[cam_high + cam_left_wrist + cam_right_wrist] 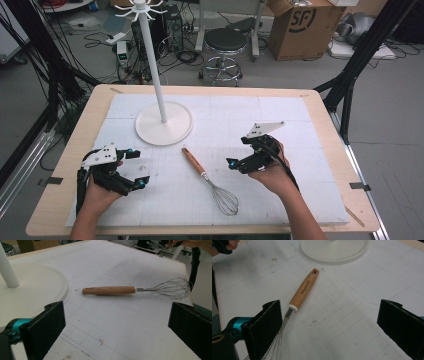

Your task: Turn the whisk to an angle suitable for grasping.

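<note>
Left hand-held gripper (132, 168): black angular frame, grey three-cornered plate on top with small dark screw holes, teal-blue accents at the jaw mounts. Black cable trails off toward 6 o'clock along the forearm. In the left gripper view, two flat black rectangular jaws with matte pads; teal cylinder behind the jaw at 8 o'clock.

Right hand-held gripper (239, 152): same black build, grey plate at 12 o'clock, teal spot at 9 o'clock, thick black cable running to 5 o'clock. Forearms bare, no sleeves visible.
</note>
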`<state>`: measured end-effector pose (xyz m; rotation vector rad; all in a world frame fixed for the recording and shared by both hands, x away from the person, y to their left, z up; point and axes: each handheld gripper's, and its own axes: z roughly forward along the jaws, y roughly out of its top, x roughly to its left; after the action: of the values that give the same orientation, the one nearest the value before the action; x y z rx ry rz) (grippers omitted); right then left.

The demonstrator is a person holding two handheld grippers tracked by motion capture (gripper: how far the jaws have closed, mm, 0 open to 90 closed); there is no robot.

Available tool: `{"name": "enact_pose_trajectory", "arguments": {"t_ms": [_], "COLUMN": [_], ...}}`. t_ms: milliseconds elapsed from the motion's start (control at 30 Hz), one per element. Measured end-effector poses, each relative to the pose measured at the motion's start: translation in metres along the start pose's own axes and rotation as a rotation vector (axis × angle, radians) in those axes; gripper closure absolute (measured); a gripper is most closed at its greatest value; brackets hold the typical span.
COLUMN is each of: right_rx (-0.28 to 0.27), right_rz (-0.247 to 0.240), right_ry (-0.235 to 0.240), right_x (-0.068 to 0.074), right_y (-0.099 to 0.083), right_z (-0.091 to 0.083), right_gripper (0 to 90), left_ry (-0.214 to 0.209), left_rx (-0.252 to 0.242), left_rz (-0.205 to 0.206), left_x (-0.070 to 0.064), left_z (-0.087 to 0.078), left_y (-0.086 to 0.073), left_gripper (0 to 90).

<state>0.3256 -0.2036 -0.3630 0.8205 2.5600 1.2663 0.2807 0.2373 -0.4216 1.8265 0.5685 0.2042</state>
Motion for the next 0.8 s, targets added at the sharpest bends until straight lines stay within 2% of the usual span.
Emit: {"name": "enact_pose_trajectory", "arguments": {"t_ms": [100, 333, 467, 800], "right_rx": [0.008, 0.059, 0.096, 0.184], "right_rz": [0.0, -0.015, -0.028, -0.027], "right_ry": [0.003, 0.015, 0.044, 0.077], "right_x": [0.001, 0.005, 0.01, 0.019], "right_y": [0.003, 0.016, 0.023, 0.028], "right_z": [0.003, 0.023, 0.036, 0.067], "right_gripper": [5.1, 6.3, 14.8, 15.4], "left_ry": [0.0, -0.001, 0.0, 0.0], "left_rx": [0.0, -0.003, -0.003, 0.002], "left_rz": [0.001, 0.0, 0.0, 0.003], "left_x": [0.0, 0.0, 0.0, 0.001], "left_z": [0.0, 0.0, 0.0, 0.0], "left_y": [0.0, 0.0, 0.0, 0.0], "left_gripper": [1.7, 1.7, 1.7, 1.7]}}
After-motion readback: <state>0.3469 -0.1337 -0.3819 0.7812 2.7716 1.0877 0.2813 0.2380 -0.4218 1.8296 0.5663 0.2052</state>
